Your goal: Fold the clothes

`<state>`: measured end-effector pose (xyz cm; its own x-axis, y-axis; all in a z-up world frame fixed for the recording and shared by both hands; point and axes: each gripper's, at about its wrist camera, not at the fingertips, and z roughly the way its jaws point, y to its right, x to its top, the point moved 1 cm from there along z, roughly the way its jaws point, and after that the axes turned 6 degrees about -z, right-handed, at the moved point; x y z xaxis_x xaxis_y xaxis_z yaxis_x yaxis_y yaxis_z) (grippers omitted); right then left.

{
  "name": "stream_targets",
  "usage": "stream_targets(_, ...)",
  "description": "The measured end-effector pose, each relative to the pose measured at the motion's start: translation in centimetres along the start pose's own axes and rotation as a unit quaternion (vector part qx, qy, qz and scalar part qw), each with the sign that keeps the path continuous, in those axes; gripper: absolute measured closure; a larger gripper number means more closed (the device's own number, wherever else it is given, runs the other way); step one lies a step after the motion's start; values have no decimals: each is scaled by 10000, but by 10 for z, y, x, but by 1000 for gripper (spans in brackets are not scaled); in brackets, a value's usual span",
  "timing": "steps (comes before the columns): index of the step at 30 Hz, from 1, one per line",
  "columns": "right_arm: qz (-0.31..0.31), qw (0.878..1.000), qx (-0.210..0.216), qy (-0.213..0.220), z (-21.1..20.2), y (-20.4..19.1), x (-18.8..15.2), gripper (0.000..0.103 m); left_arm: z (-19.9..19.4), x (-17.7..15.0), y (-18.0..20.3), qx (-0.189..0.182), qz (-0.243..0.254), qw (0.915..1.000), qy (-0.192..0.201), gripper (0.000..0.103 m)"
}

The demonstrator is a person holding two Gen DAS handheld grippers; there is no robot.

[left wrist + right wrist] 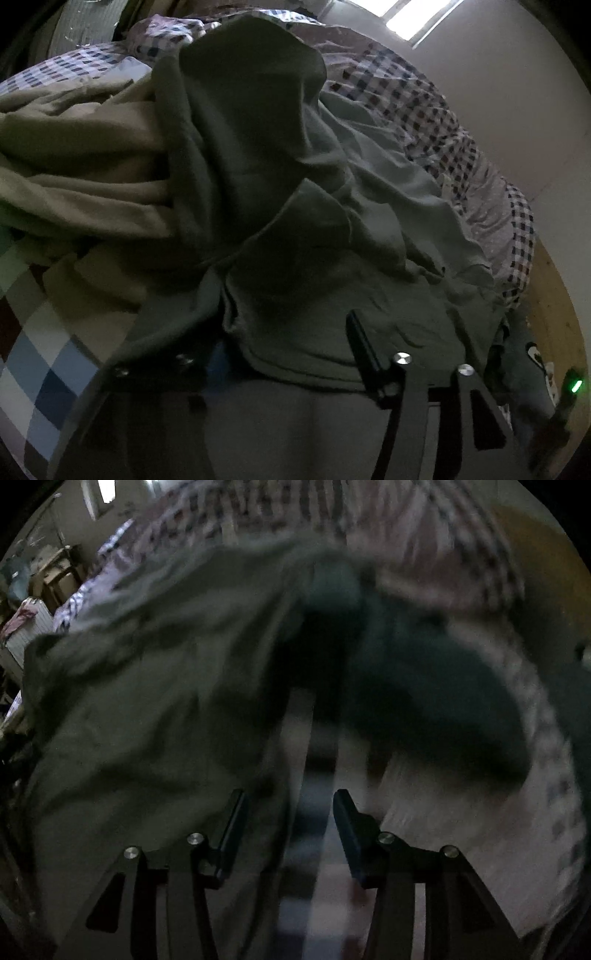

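A bedroom in a home is shown here — a bed is covered by a checked sheet (424,107) with loose clothes (258,177) heaped on it. A plain pale wall (498,92) and a window (417,18) are seen behind, and wooden flooring (554,295) beside the bed.

Three garments are lying heaped on the bed — one dark green garment (251,155) in the middle, one beige garment (81,177) on the left, and one pale grey-green garment (399,206) on the right. One checked bedspread (424,99) is showing beneath them. Two hand-held grippers are showing — the left hand-held gripper (291,350) and the right hand-held gripper (290,812) — each carrying two fingers.
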<state>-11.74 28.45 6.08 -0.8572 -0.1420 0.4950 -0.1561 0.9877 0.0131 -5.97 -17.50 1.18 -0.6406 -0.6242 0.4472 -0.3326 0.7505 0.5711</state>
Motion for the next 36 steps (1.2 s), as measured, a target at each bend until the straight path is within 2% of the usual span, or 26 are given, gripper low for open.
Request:
stream_targets(4,261,9994,-59,-196,8,-2,-31,54,-19,4,-6,-22,7,9998,173,33)
stream_targets(6,391,9988,-89,-294,12,-3,-46,68,-31,9,-11,25,-32,9993,372,33)
stream_targets(8,507,9978,-173,-390,15,-3,-61,93,-49,20,-23,64,-151,9973,717,33)
stream_targets(9,499,9968,-463,-429,8,-1,-66,97,-58,25,-30,68,-225,9960,860,33)
stream_targets(11,510,9924,-1012,-486,-5,5,-75,97,-74,35,-45,68,-384,9933,1091,33)
stream_targets(12,642,9904,-1150,-423,-16,9,-79,96,-81,39,-53,42,-509,9921,1148,32)
stream_targets(13,787,9883,-1262,-341,-27,12,-82,90,-87,45,-65,-12,-682,9906,1182,32)
stream_targets(14,997,9871,-1240,-165,-37,14,-84,90,-91,49,-74,-91,-807,9896,1188,32)
stream_targets(16,1487,9841,-918,323,-57,13,-84,89,-98,55,-90,-258,-1024,9873,1186,32)
stream_targets(18,1839,9783,-385,871,-68,-2,-79,85,-104,58,-101,-486,-1177,9847,1188,32)
stream_targets(20,1767,9748,264,1339,-67,-30,-68,78,-107,59,-106,-690,-1211,9834,1162,32)
stream_targets(22,1458,9742,745,1553,-57,-62,-60,76,-107,61,-104,-856,-1094,9841,1104,32)
stream_targets(24,1079,9747,1096,1623,-44,-98,-57,74,-107,65,-99,-943,-913,9858,1044,32)
stream_targets(28,611,9799,1407,1273,-8,-149,-47,69,-115,77,-86,-1237,-508,9861,989,32)
stream_targets(32,334,9772,1693,1238,3,-178,-38,68,-116,101,-73,-1349,-203,9856,999,32)
stream_targets(34,260,9753,1822,1221,7,-187,-39,65,-102,117,-65,-1245,-48,9884,863,32)
stream_targets(36,204,9755,1845,1182,12,-190,-42,64,-81,128,-62,-976,26,9933,622,32)
